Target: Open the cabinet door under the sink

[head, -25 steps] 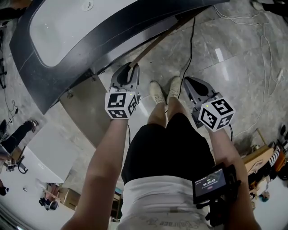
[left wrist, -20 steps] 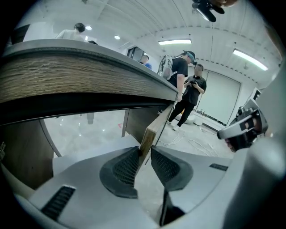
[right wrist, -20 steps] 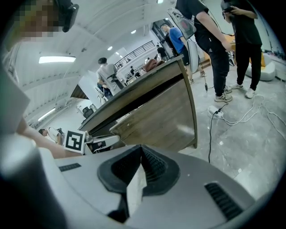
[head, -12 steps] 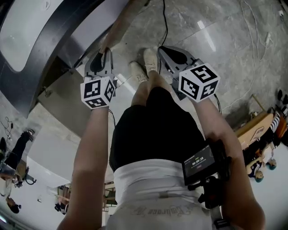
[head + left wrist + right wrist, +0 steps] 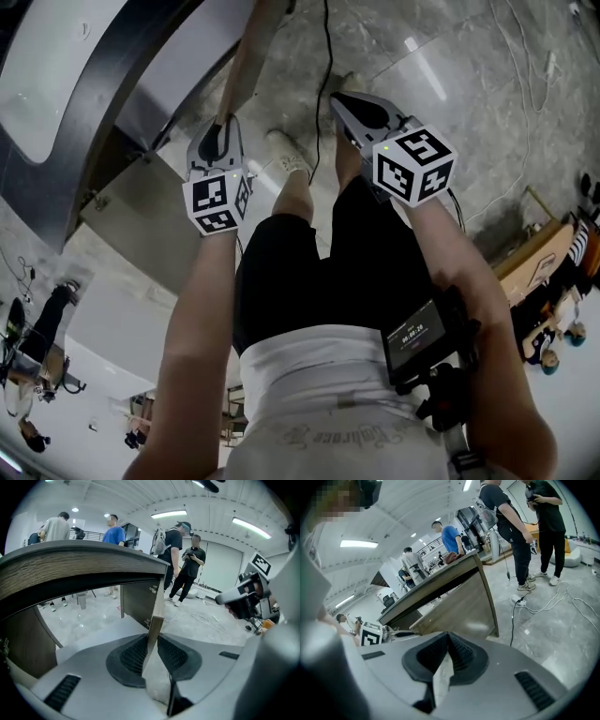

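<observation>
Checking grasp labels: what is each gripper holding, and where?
The left gripper, its jaws just closing further, pinches the brown wood-grain cabinet door by its thin free edge. The right gripper is shut and holds nothing.

lab hall; floor cables (image 5: 512, 620), bystanders (image 5: 193, 564)

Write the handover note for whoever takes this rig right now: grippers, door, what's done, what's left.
Left gripper: shut on the edge of the cabinet door; its jaws have just been closing, with that edge between them.
Right gripper: jaws shut, empty, touching nothing.
Door: swung well open below the sink.
Done: door gripped and pulled open.
Left: probably swing it a little wider if needed, then let go of the edge.
</observation>
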`<state>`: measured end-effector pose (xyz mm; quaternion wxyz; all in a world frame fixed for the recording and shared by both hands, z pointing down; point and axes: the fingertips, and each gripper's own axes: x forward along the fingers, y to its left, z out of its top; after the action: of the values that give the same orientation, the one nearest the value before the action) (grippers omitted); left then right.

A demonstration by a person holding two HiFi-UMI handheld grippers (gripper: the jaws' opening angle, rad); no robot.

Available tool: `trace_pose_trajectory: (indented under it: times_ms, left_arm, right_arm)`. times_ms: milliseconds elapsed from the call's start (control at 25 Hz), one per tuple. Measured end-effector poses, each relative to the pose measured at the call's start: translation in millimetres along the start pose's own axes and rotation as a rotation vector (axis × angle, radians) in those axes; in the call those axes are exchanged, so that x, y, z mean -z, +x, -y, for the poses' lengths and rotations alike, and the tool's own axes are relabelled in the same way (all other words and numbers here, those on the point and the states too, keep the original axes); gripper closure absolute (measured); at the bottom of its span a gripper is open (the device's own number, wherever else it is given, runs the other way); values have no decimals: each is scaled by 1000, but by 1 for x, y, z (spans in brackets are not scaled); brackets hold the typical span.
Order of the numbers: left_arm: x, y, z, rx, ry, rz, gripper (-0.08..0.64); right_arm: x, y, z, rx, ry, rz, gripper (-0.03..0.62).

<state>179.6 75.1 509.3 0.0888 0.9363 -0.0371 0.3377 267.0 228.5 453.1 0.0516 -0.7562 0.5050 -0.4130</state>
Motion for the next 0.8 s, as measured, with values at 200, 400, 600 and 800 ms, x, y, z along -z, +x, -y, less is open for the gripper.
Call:
trace_pose_trajectory:
  times_ms: [200,400,600,800]
  left_arm:
    - [1,1,19,17,15,-9,485]
    - [5,0,44,-18,8,-44,486]
    - [16,1,63,-55,-7,-93,489]
    - [24,15,106,-60,-13,-101,489]
  right_arm:
    - [1,-4,9,-1,3,-3,578]
    - [10,-11,29,-29,32,-27,578]
    - [15,-22,49,-54,67,-44,578]
    - [17,-42,81,-83,40,-37,578]
